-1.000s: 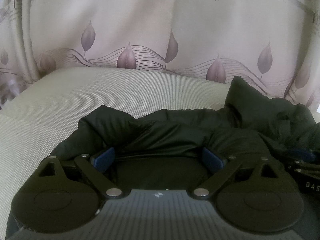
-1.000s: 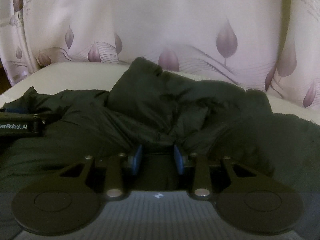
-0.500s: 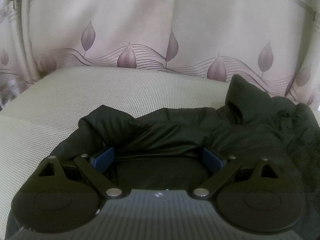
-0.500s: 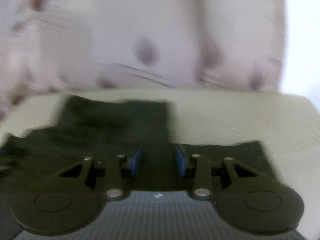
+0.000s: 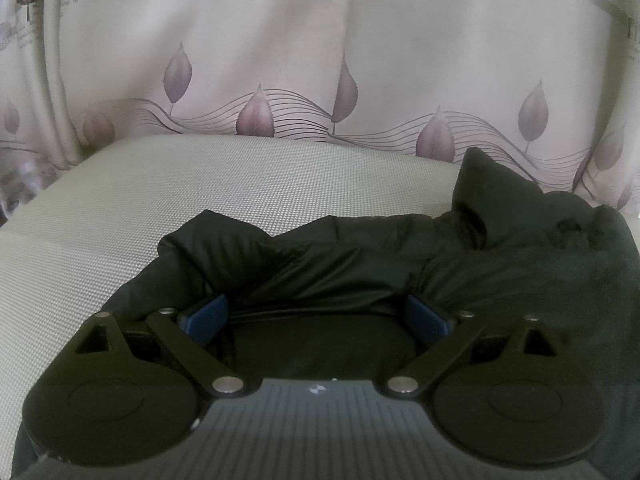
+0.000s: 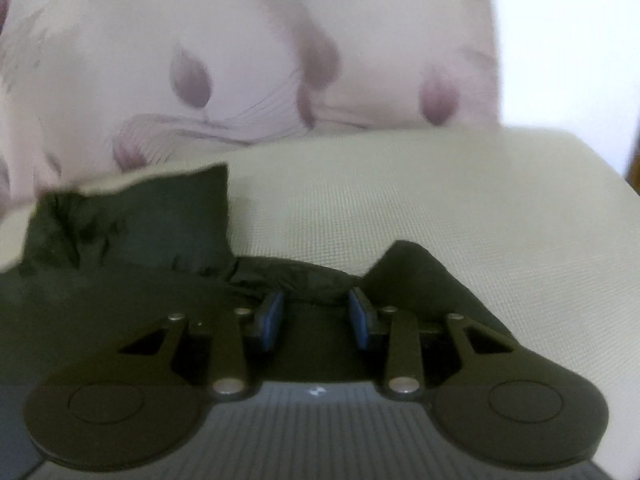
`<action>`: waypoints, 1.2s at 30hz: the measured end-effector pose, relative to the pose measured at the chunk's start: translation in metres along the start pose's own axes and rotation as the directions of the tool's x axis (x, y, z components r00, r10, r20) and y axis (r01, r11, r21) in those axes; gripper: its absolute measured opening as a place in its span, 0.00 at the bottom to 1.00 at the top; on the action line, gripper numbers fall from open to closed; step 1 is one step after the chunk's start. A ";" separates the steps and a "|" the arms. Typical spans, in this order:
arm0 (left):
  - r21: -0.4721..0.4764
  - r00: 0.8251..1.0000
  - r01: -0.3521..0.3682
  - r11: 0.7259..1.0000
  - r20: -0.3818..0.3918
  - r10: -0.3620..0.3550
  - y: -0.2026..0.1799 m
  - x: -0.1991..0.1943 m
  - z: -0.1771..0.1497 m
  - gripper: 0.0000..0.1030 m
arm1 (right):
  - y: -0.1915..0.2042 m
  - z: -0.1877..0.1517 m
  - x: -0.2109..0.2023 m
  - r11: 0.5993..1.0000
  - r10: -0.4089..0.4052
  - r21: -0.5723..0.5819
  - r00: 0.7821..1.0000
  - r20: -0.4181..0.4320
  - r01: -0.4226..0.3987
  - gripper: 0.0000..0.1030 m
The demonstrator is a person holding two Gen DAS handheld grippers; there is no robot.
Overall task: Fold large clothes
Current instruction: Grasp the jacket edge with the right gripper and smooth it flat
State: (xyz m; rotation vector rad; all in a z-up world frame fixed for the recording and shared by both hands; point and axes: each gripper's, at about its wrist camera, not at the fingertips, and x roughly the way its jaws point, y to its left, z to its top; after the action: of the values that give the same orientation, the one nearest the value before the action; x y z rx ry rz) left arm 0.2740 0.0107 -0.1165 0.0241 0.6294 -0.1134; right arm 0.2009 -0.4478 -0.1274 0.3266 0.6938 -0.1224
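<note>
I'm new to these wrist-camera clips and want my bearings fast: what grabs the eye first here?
A bulky black jacket lies rumpled on a pale woven bed surface, filling the near right of the left wrist view. Behind it hangs a pinkish curtain printed with purple leaves and wavy lines. Both the left gripper and the right gripper sit low at the jacket's edge, blue pads apart, the left spread wider.
</note>
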 end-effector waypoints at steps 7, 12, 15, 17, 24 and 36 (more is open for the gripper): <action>0.002 1.000 -0.013 1.000 -0.001 0.013 -0.001 0.000 0.001 0.96 | 0.018 -0.029 -0.062 0.986 -0.095 -0.127 0.992 0.078 0.104 0.36; -0.002 1.000 -0.010 1.000 0.000 0.010 -0.001 0.000 0.001 0.96 | -0.017 -0.050 -0.050 0.994 -0.114 0.000 0.993 0.018 0.114 0.33; -0.002 1.000 -0.019 1.000 0.000 0.019 -0.002 0.000 0.001 0.97 | -0.008 -0.056 -0.042 0.987 -0.142 -0.068 0.989 0.032 0.143 0.33; 0.001 1.000 -0.026 1.000 -0.004 0.026 -0.003 0.000 0.002 0.97 | -0.007 -0.051 -0.041 0.986 -0.143 -0.083 0.990 0.014 0.144 0.34; -0.021 1.000 0.009 1.000 -0.016 -0.009 0.014 -0.032 0.018 0.93 | -0.035 -0.055 -0.123 0.999 -0.019 0.029 0.990 0.138 0.015 0.35; -0.066 0.996 -0.087 0.994 -0.013 0.086 0.066 -0.065 -0.030 0.92 | -0.027 -0.146 -0.164 0.986 -0.101 -0.120 0.989 0.109 0.114 0.33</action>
State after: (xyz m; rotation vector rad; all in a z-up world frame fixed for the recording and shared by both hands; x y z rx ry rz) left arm 0.2114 0.0839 -0.1035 -0.0118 0.6408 -0.0084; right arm -0.0190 -0.4238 -0.1333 0.1599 0.6142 -0.1961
